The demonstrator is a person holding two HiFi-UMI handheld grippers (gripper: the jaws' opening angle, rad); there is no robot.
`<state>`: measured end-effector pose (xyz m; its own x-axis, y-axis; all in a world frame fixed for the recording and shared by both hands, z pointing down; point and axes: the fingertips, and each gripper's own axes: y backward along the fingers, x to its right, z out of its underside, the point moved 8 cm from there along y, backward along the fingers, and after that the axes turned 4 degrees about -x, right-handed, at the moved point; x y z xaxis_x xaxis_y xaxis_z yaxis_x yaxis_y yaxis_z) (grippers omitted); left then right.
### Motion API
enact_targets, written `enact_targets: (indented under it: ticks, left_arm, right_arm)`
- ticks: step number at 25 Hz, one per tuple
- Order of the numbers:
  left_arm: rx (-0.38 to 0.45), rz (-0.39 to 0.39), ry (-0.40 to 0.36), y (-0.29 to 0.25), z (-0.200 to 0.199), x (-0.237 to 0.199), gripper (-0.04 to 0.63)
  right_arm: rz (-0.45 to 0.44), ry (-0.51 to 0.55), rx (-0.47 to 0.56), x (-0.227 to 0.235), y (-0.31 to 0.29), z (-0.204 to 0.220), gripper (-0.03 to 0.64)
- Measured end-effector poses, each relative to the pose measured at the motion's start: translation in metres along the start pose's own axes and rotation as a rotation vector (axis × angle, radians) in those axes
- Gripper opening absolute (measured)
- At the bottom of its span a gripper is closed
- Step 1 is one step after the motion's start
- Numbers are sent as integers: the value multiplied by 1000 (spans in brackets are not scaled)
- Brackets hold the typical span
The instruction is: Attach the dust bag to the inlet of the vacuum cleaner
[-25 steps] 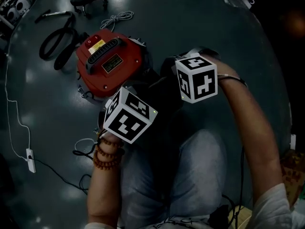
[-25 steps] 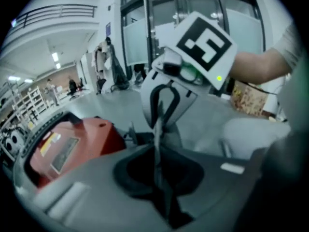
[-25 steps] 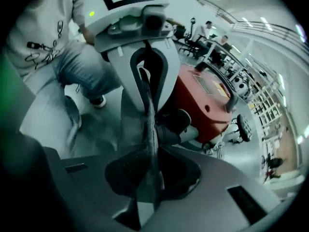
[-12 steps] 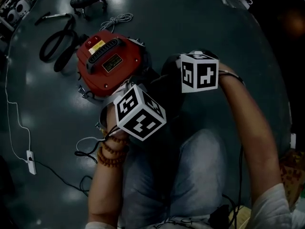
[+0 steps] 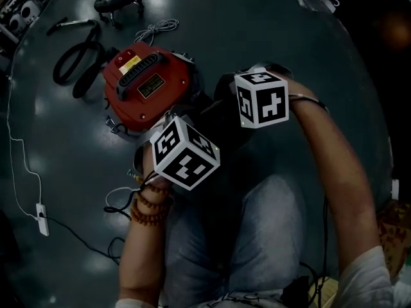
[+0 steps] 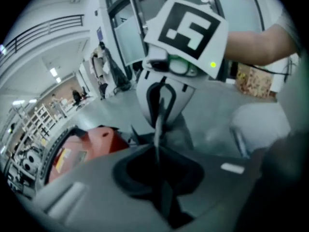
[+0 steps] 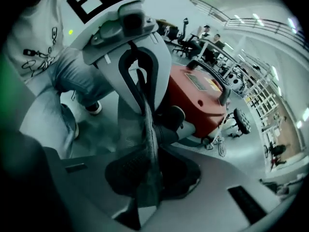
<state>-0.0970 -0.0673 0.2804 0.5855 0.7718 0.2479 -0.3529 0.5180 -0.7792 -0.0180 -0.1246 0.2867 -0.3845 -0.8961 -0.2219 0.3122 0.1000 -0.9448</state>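
left gripper [image 6: 158,163] & right gripper [image 7: 147,178], jaws nearly together, are each pinching an edge of the dust bag [image 7: 145,124], prob. stretching it taut btwn them for fitting. bag is hanging just beside the red vacuum cleaner [image 5: 148,85], nr its black stub [image 7: 174,122], prob. the inlet. vacuum is sitting on a dark glossy floor [image 5: 270,37]; open office w/ desks is showing behind.

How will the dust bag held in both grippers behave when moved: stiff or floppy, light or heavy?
Probably floppy: the dust bag shows as a thin grey sheet running between the right gripper and the left gripper, so it likely sags if either lets go. It looks light; pinches at its edge seem enough.
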Motion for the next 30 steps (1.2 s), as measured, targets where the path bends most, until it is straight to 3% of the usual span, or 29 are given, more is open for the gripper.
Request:
enact_targets:
  ticks: [2,4,11,13,15,19,22,28,30]
  left_arm:
    - [-18,-21,-46,-1,-7,0,31]
    - [-13,-40,-50,0,-8,2,31]
    - [73,26,146,3,16,0,28]
    - [73,22,154,2,17,0,26]
    - [45,-10,102,1,12,-1,28]
    - [-14,-85,-39,-2,-5,0,31]
    - [-6,-134,-60,-3,-4,4,34]
    - [46,-79,80,-6,14,2,31]
    - [57,-67,105,-5,16,3,31]
  right_arm:
    - [-7,-96,76,-1,-1,10,54]
    - [-6,-117,102,-1,-2,12,52]
    - [25,216,-169,0,-1,-22,54]
    - [26,246,-184,1,-2,-25,54]
    - [25,187,-130,2,-2,-18,55]
    - [30,-28,37,5,-2,5,55]
    - [33,-73,73,5,-6,10,55]
    - [35,218,-178,8,-12,-19,57]
    - [39,280,-217,6,-11,-24,57]
